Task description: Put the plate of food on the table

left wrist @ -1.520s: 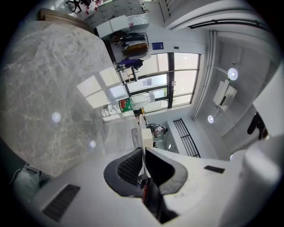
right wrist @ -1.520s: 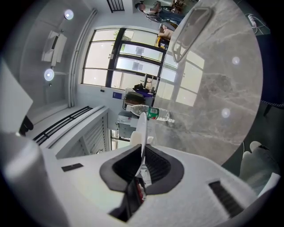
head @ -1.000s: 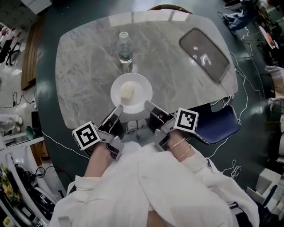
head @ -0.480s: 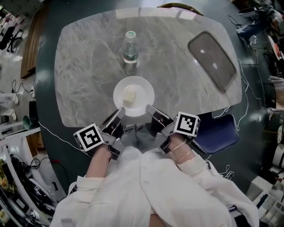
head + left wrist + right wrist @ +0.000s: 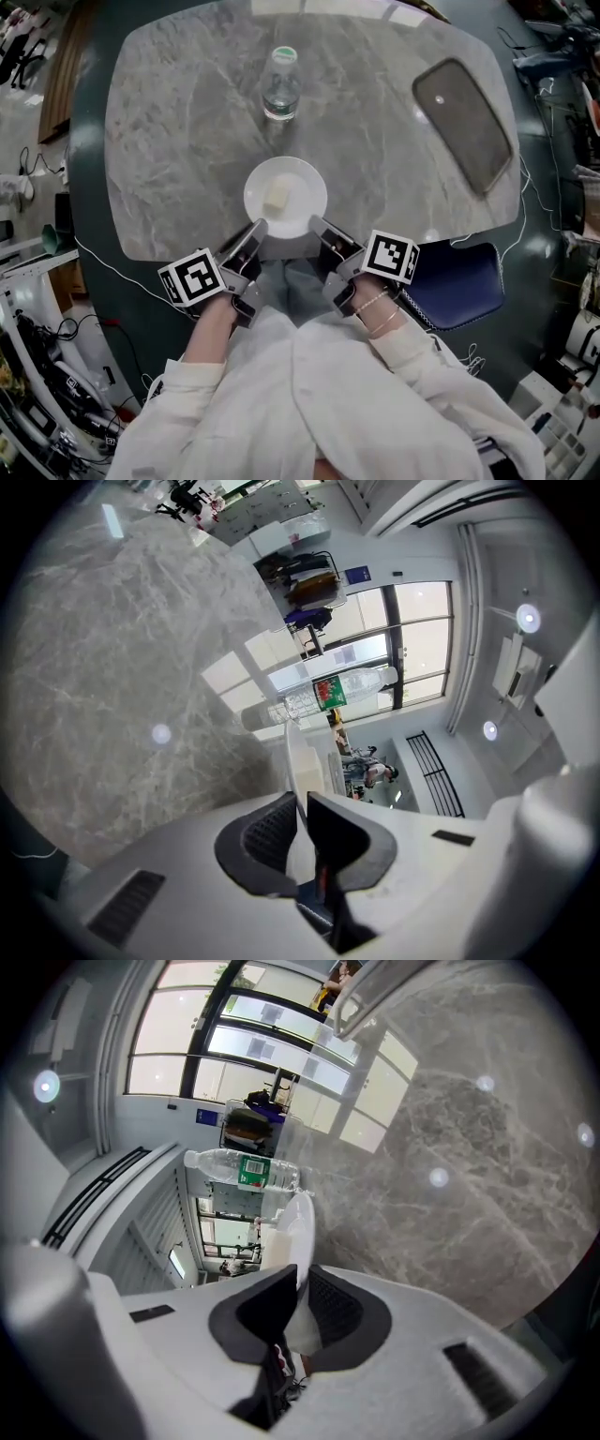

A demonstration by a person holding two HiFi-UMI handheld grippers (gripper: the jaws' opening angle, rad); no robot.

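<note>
Food lies in the middle of the round white plate (image 5: pixel 286 197): one pale cream block (image 5: pixel 275 198), and nothing else on the smooth, shallow dish. The plate is at the six o'clock edge of the grey marble table (image 5: pixel 169 141), but whether its base touches the stone cannot be told. The left gripper (image 5: pixel 251 232) holds the rim at seven o'clock. In the left gripper view its dark jaws are closed narrow on the thin white edge (image 5: pixel 292 761). The right gripper (image 5: pixel 319 228) holds the rim at five o'clock, its jaws likewise pinched on the plate. At twelve o'clock from the plate, well apart, a clear plastic bottle with a green cap (image 5: pixel 280 84) stands upright. At two o'clock lies a dark oblong tray (image 5: pixel 464 127), seemingly bare.
</note>
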